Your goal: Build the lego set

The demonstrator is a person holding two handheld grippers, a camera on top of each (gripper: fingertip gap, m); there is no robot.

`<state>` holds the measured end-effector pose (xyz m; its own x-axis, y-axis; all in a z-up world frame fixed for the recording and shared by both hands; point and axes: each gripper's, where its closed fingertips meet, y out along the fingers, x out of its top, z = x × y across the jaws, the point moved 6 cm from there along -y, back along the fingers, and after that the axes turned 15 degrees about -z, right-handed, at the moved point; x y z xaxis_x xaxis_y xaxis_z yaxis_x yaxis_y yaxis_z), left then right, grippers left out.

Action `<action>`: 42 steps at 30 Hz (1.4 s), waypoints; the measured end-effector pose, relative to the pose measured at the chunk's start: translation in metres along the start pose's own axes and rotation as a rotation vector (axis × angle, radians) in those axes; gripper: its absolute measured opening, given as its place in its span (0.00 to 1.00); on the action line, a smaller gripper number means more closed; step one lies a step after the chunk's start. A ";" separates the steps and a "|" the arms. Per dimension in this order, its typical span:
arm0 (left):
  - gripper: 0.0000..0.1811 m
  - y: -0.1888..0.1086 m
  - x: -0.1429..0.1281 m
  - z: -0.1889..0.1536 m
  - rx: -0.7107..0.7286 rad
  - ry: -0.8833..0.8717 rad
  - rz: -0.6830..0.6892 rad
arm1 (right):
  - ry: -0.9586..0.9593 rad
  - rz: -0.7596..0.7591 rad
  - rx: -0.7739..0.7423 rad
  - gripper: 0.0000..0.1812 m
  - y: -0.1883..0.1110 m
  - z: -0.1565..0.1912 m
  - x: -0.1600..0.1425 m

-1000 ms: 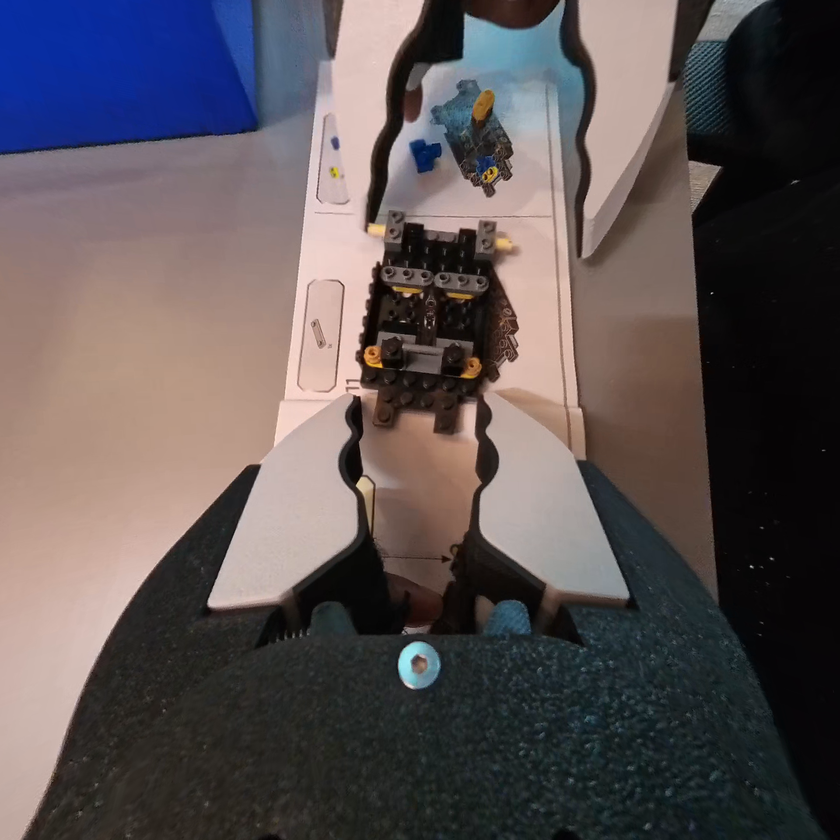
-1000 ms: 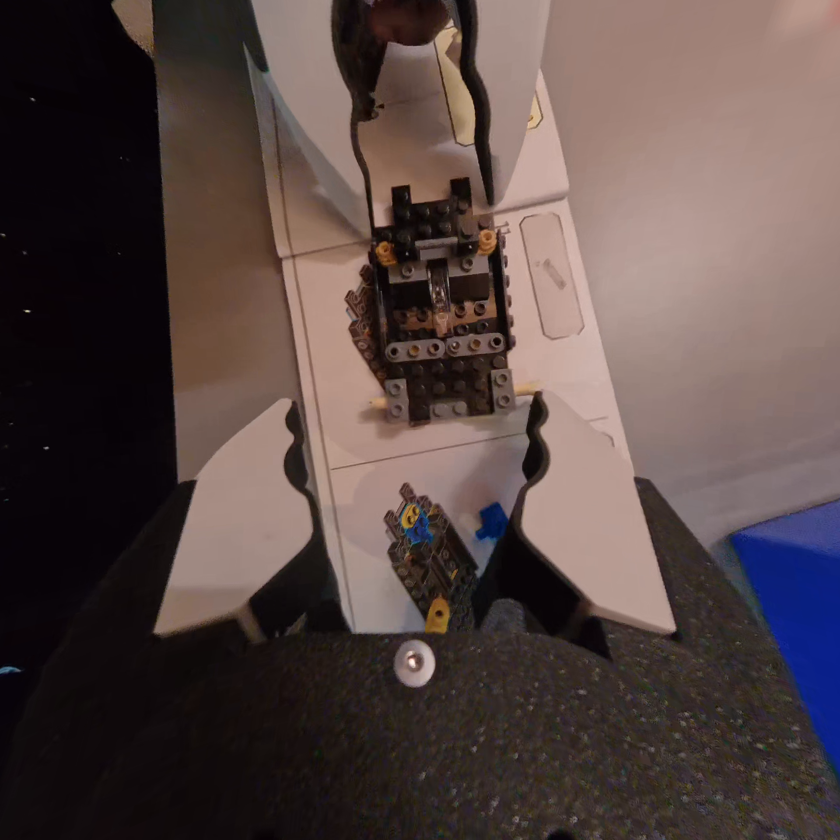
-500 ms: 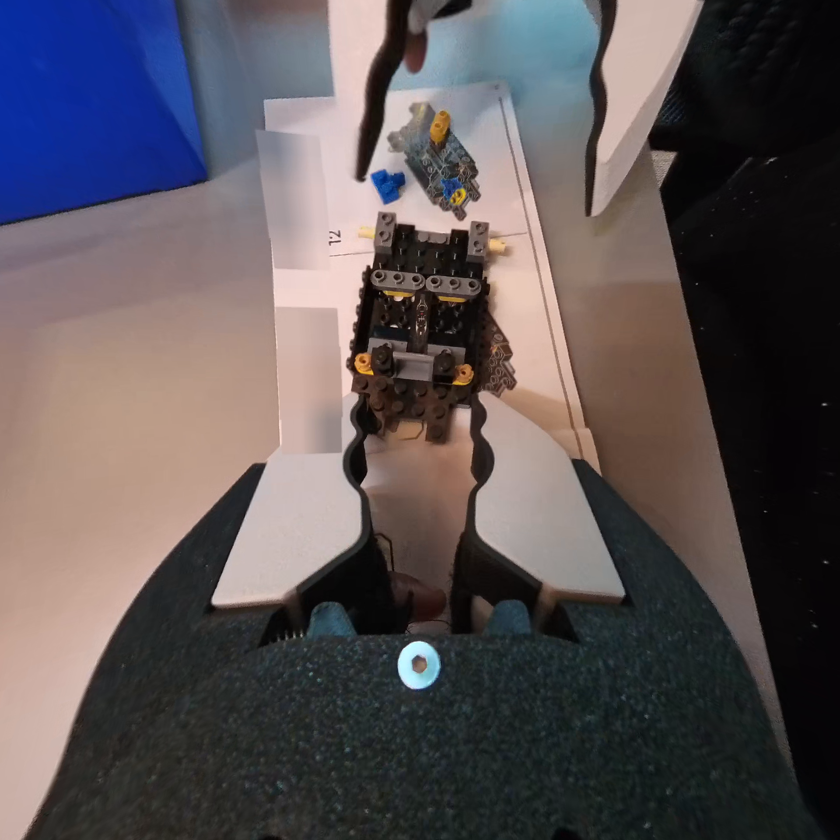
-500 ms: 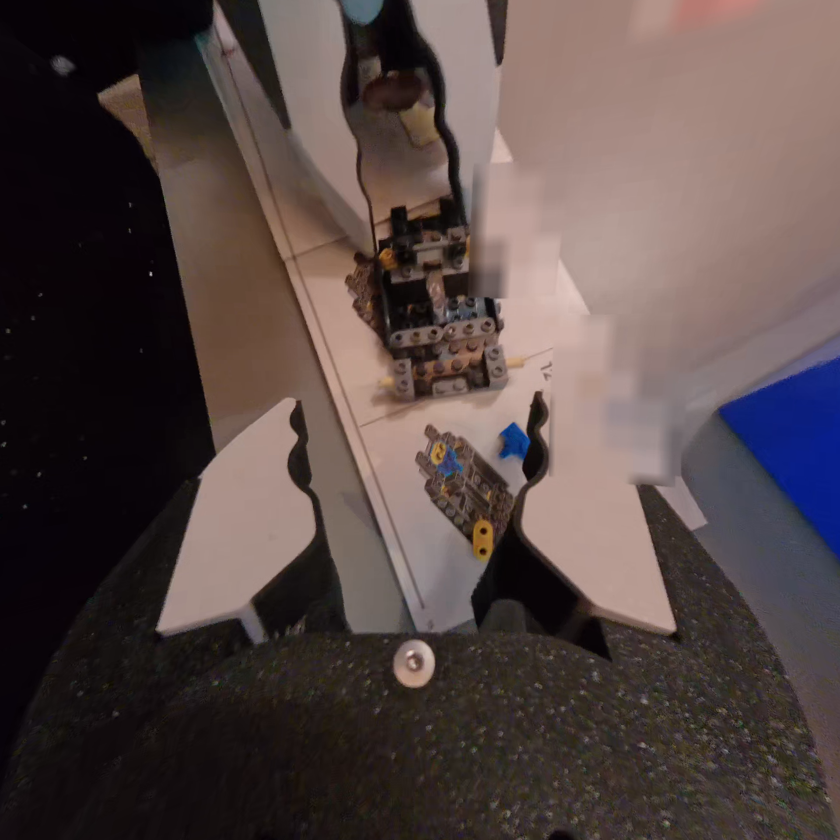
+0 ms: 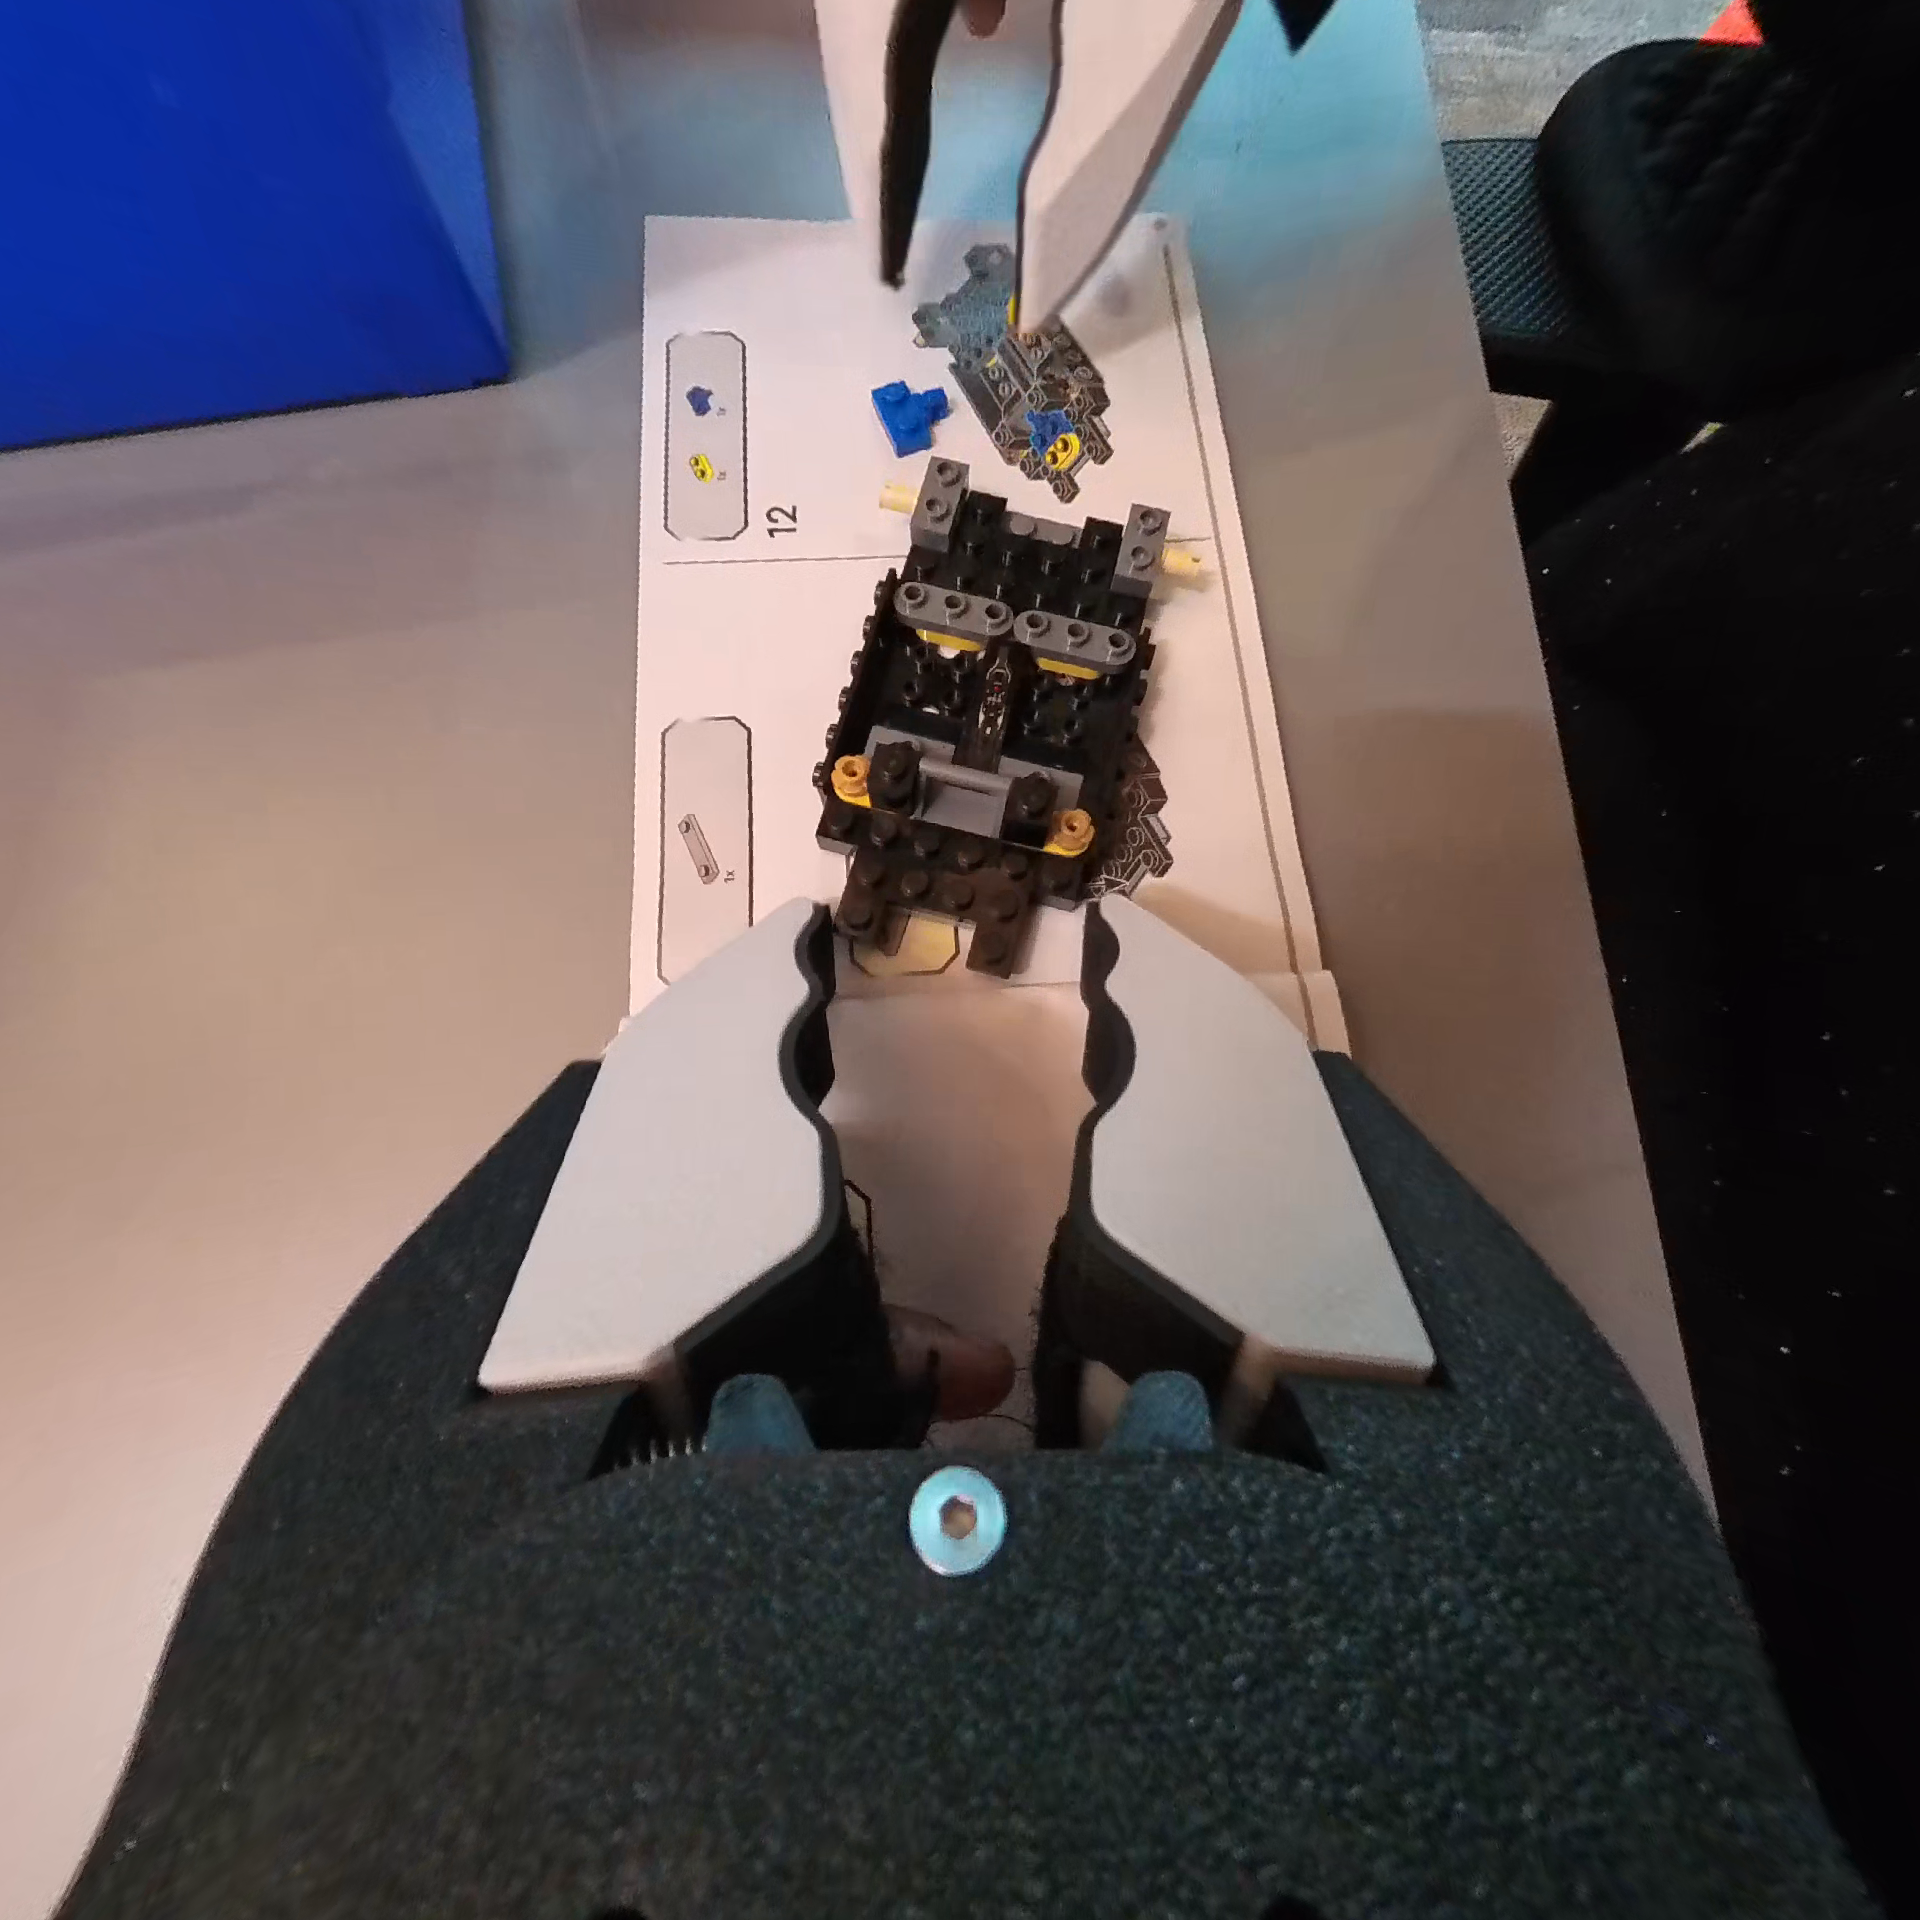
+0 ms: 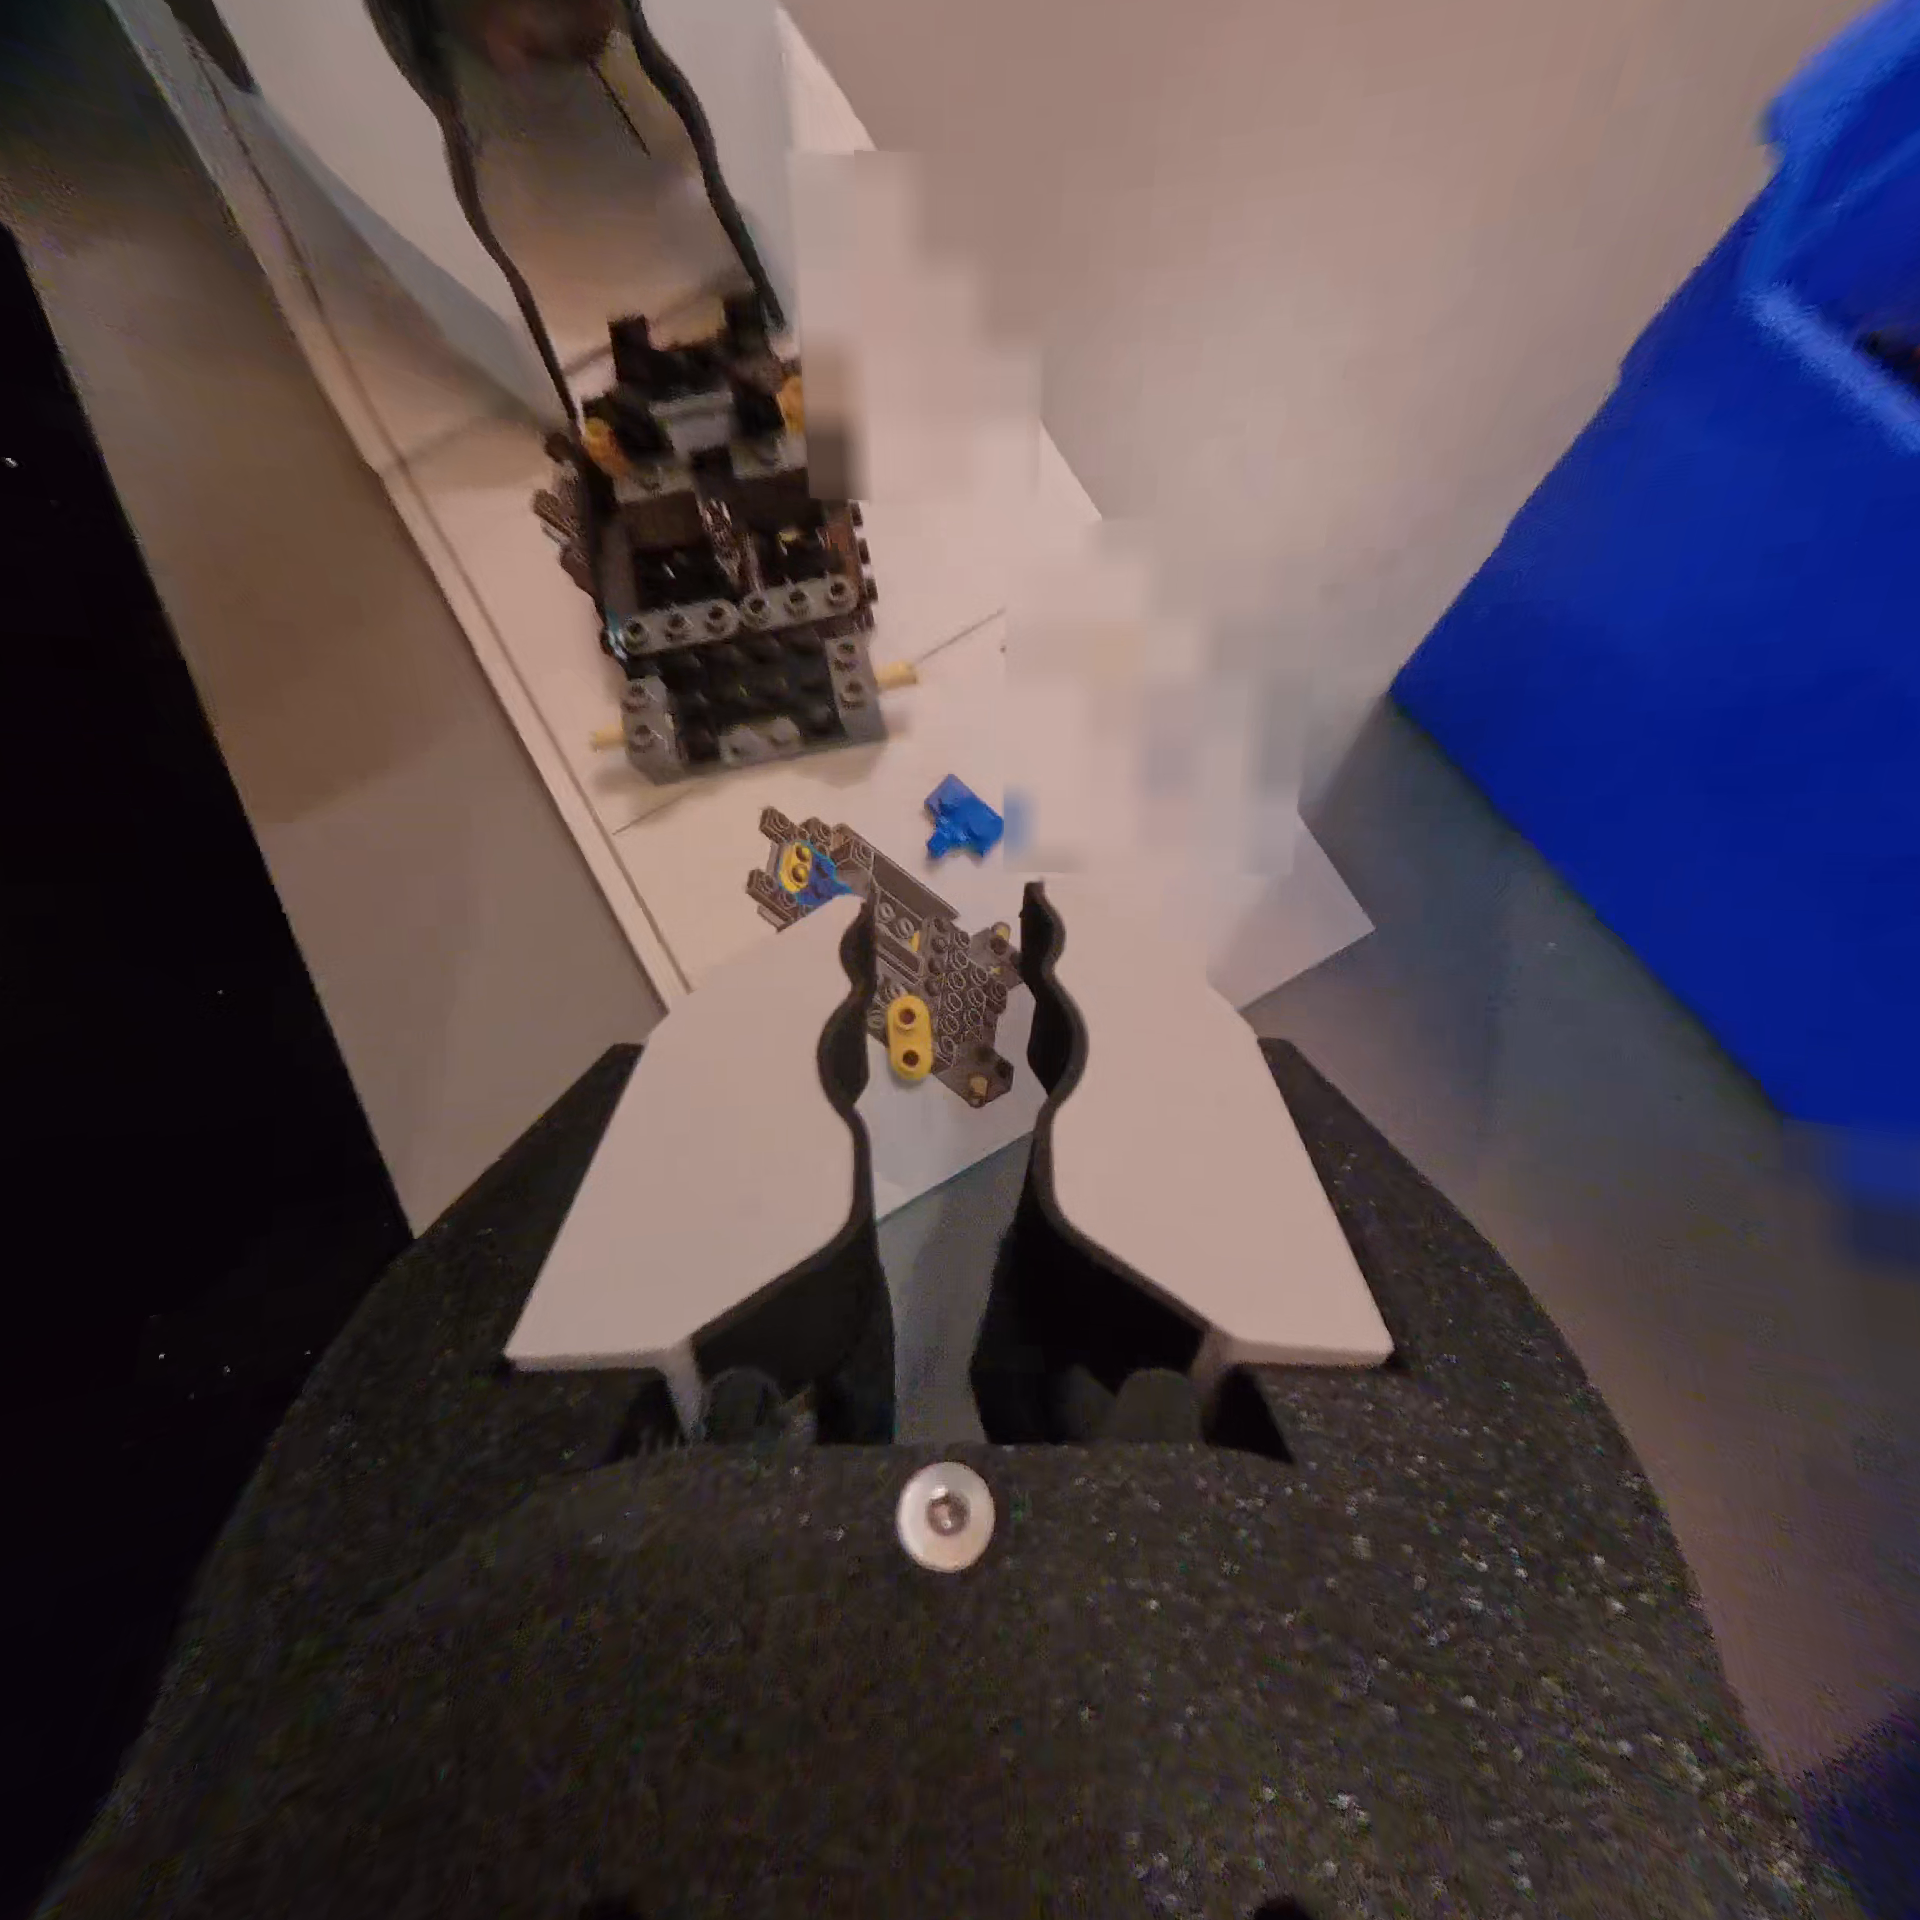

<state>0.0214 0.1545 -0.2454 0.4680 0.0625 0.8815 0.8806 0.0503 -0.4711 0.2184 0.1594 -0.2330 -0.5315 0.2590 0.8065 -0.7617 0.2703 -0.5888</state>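
A partly built black and grey lego model (image 5: 992,727) sits on an open instruction booklet (image 5: 1226,665) spread on a pale table (image 5: 312,831). The model is a shallow box of studded plates with two grey beams across its far end, small yellow pieces at its corners and cream pins sticking out at both sides.

The left gripper (image 5: 958,920) hovers low at the model's near end. Its two white fingers are parted with nothing between them, the tips just beside the model's two black prongs but not clamped on them.

Beyond the model, on the booklet page, lie a loose blue brick (image 5: 906,414) and a small yellow two-hole piece (image 6: 908,1032) resting over a printed picture of the build. The right gripper (image 6: 943,914) hangs above that yellow piece, its fingers narrowed but apart, straddling the piece without gripping it. A blue bin (image 6: 1683,644) stands to one side of the table.

The step in hand appears to be picking up the yellow piece, with the left gripper placed to steady the model. The next move likely calls for lowering the right gripper's tips to the paper, closing squarely on the flat, thin piece without sliding it away, then carrying it to the model. The blue brick seems to be needed too.
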 end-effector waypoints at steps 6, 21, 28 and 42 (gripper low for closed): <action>0.25 0.001 0.001 -0.002 0.022 0.018 0.008 | 0.086 0.001 -0.065 0.17 0.005 0.000 -0.002; 0.25 0.003 0.001 -0.003 0.100 -0.054 -0.035 | 0.133 -0.038 -0.090 0.16 -0.008 0.014 -0.004; 0.25 0.003 0.001 -0.004 0.117 -0.046 -0.033 | 0.086 -0.033 -0.116 0.19 -0.007 0.014 -0.003; 0.24 0.004 0.001 -0.004 0.125 -0.048 -0.038 | 0.105 -0.032 -0.135 0.14 -0.009 0.016 -0.003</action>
<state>0.0263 0.1507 -0.2461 0.4275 0.1053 0.8979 0.8803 0.1776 -0.4400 0.2210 0.1415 -0.2293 -0.4608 0.3417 0.8191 -0.7171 0.4004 -0.5705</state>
